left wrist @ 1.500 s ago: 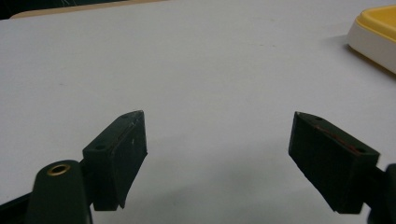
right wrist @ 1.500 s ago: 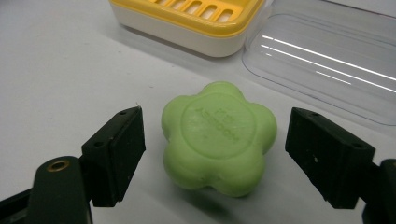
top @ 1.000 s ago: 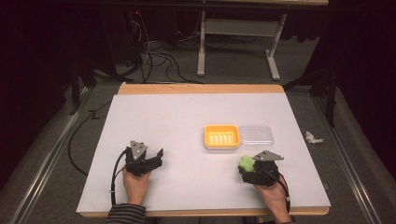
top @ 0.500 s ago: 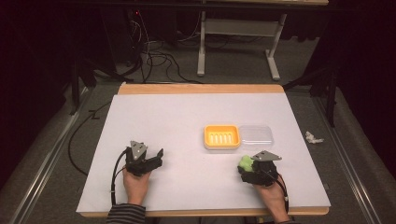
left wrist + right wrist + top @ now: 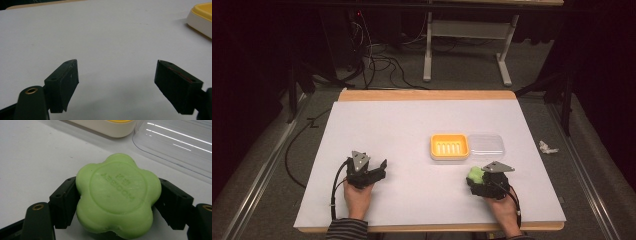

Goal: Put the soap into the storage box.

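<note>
A green flower-shaped soap bar point(image 5: 117, 195) lies flat on the white table between the jaws of my right gripper point(image 5: 117, 188). Both pads touch its sides, and the jaws have just been closing on it. In the high view the soap point(image 5: 474, 174) sits at the tip of the right gripper point(image 5: 478, 180), just in front of the yellow soap dish point(image 5: 450, 146). At the table's front left my left gripper point(image 5: 381, 169) rests on the surface. Its jaws stand wide apart in the left gripper view point(image 5: 116, 72), with bare table between them.
A clear plastic lid point(image 5: 485, 145) lies against the right side of the yellow dish point(image 5: 110, 126), and it also lies just beyond the soap point(image 5: 175, 142). A crumpled white scrap point(image 5: 547, 147) lies off the table's right edge. Cables run on the floor behind.
</note>
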Available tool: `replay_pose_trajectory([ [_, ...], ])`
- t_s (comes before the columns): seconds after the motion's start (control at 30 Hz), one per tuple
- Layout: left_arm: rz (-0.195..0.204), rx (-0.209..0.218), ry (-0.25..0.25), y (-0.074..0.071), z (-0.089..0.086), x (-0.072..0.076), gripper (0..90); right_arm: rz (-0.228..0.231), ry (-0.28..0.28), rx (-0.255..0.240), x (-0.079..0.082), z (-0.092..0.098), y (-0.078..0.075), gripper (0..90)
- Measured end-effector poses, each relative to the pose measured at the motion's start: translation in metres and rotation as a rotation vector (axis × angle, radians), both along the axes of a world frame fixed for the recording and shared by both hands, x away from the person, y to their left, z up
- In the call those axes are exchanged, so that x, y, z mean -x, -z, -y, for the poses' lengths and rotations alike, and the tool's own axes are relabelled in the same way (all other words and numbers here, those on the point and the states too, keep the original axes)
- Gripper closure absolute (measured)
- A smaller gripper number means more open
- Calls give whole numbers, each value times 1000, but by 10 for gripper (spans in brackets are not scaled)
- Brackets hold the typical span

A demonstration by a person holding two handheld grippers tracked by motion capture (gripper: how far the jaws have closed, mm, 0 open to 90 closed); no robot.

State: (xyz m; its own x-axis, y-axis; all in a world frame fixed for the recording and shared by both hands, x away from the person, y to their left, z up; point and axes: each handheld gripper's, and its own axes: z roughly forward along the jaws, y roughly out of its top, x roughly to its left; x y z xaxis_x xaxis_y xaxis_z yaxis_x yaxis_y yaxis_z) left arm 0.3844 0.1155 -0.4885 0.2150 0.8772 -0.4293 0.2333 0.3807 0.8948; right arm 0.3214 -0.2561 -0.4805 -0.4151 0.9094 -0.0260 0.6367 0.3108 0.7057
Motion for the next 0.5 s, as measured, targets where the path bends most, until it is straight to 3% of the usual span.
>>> replay_pose_trajectory([
  [0.3,-2,2,2,0,0,0,202,47,-51,16,5,-3,-2,263],
  [0.5,-3,-3,3,0,0,0,204,66,-50,1,6,-2,-4,264],
])
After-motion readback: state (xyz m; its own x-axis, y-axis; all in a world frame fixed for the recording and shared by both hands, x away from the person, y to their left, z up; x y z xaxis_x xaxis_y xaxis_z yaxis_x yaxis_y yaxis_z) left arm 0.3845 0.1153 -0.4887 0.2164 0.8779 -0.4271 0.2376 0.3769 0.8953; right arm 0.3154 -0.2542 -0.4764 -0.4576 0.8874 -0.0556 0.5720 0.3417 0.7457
